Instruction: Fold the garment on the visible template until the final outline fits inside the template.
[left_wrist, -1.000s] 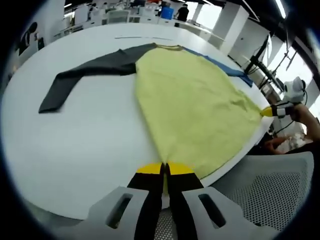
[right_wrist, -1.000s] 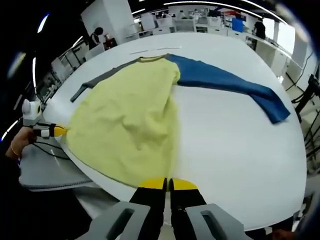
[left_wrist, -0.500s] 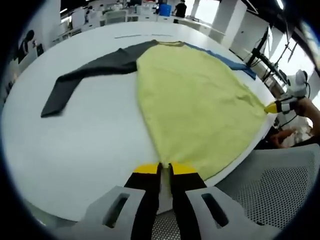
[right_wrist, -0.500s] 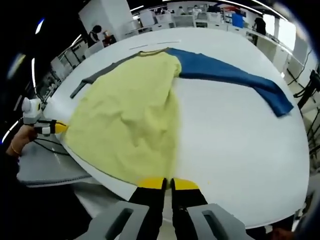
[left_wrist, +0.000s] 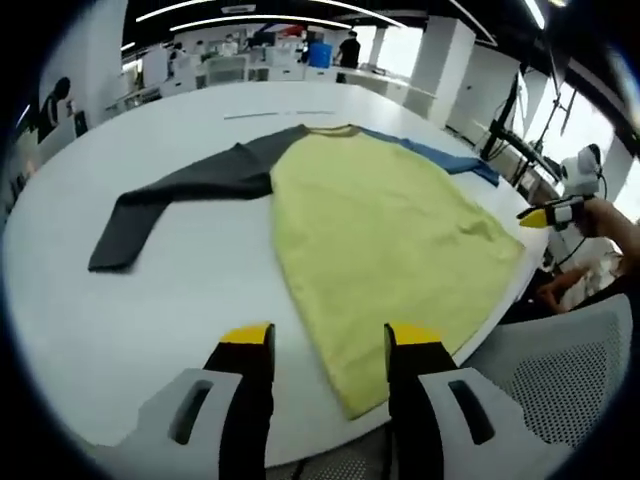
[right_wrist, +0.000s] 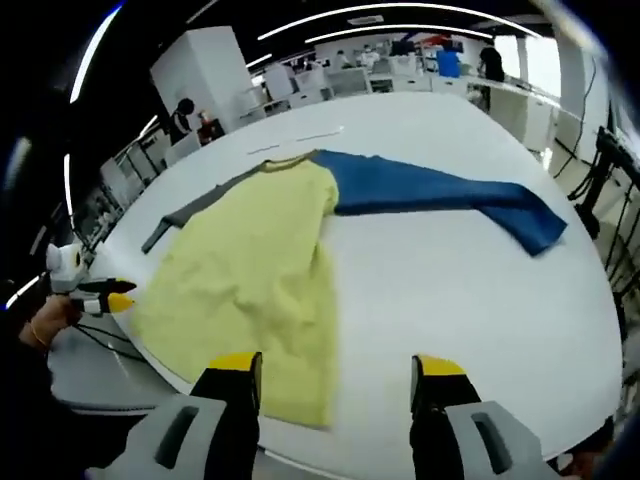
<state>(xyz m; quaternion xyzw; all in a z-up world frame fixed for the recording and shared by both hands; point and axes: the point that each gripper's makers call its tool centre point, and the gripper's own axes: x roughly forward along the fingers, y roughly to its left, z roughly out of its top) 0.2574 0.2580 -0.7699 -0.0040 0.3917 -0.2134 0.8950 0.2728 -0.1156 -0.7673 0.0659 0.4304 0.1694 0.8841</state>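
Left gripper view looks across one round white table (left_wrist: 150, 320) carrying a single garment: a long-sleeved shirt (left_wrist: 380, 230) with a yellow body, laid flat. It has two sleeves of different colours. One dark grey sleeve (left_wrist: 180, 195) stretches away from the yellow body and bends down toward its cuff; one blue sleeve (left_wrist: 450, 160) runs along the far edge of the body. The shirt's hem reaches the near rim of the table, between and just beyond the tips of the left gripper (left_wrist: 330, 345), whose two yellow-tipped jaws stand spread wide apart and hold nothing. At the far side of the hem the right gripper (left_wrist: 545, 213) shows, small, held in a person's hand (left_wrist: 610, 215); from here its jaws are too small to judge. A grey mesh chair back (left_wrist: 560, 390) sits beside the table.

Right gripper view shows the same shirt (right_wrist: 250, 290) with the blue sleeve (right_wrist: 450, 195) lying out across the bare white table (right_wrist: 480, 320), and the grey sleeve (right_wrist: 190, 215) behind the yellow body. The right gripper (right_wrist: 335, 370) has its jaws spread wide, empty, the hem corner lying just ahead of its left jaw. The left gripper (right_wrist: 105, 298) appears beside the table's edge.

No folding template outline can be made out on the tabletop. Desks and a few distant people fill the room behind.
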